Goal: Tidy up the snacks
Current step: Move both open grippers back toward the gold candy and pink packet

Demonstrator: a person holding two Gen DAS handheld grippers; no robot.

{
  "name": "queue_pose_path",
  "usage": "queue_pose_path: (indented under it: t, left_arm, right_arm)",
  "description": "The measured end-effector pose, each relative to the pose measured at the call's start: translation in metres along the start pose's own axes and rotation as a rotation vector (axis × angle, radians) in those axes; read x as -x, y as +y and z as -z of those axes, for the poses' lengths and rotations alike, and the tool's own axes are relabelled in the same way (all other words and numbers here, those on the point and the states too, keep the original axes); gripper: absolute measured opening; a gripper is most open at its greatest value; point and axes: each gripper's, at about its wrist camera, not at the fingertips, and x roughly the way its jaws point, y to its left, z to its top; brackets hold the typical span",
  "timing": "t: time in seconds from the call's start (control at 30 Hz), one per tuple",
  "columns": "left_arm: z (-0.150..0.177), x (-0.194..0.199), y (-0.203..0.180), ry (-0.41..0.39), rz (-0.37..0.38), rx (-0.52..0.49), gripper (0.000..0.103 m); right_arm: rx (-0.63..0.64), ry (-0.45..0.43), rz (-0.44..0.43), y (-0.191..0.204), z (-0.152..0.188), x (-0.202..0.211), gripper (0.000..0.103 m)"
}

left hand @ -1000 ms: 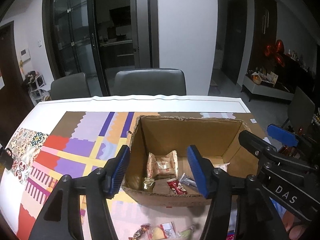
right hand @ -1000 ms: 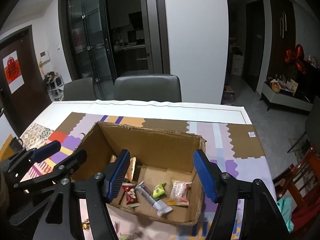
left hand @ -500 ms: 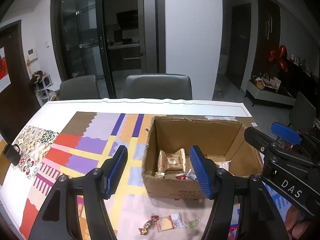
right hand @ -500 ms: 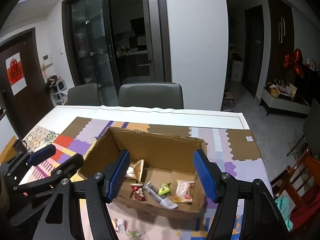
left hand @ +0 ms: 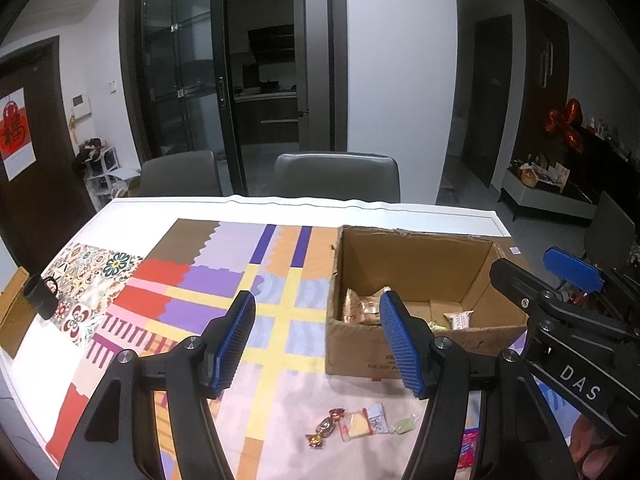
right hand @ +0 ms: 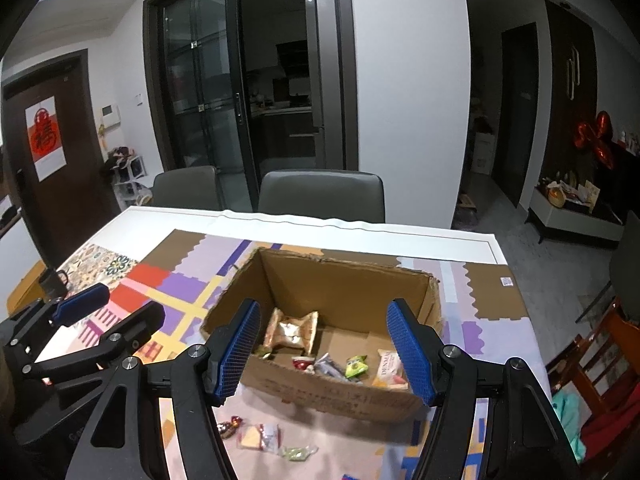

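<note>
"DAS" in white capitals on the black body of the right gripper, seen from the left wrist; "DENMA…" partly legible on a white snack packet inside the cardboard box; print on the box front blurred, unreadable.

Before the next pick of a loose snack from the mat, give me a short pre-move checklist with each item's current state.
1. Left gripper open and holding nothing: ok.
2. Right gripper open and holding nothing: ok.
3. Cardboard box upright with its top open, several snacks already inside: ok.
4. Loose snacks in view on the mat in front of the box: twisted-wrapper candy, clear-wrapped yellow snack, small green candy: ok.
5. Those three separated enough for a single pick: the candy and the yellow snack lie very close, possibly touching: cannot tell.
6. All remaining loose items counted: a pink-and-blue packet is half hidden behind the left gripper's finger: cannot tell.
</note>
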Motion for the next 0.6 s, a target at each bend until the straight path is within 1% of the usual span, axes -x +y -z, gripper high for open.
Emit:
queue_pose_path:
  t: [0.3,0.6]
  left_arm:
    - [0.012,0.006,0.012,0.007,-0.005,0.010,0.064]
    - [0.035,0.008,0.020,0.025,-0.020,0.011,0.064]
  right_arm:
    - [0.017,0.009,0.001,0.010,0.012,0.006,0.067]
    - [0.030,0.031,0.015,0.015,0.029,0.005,0.067]
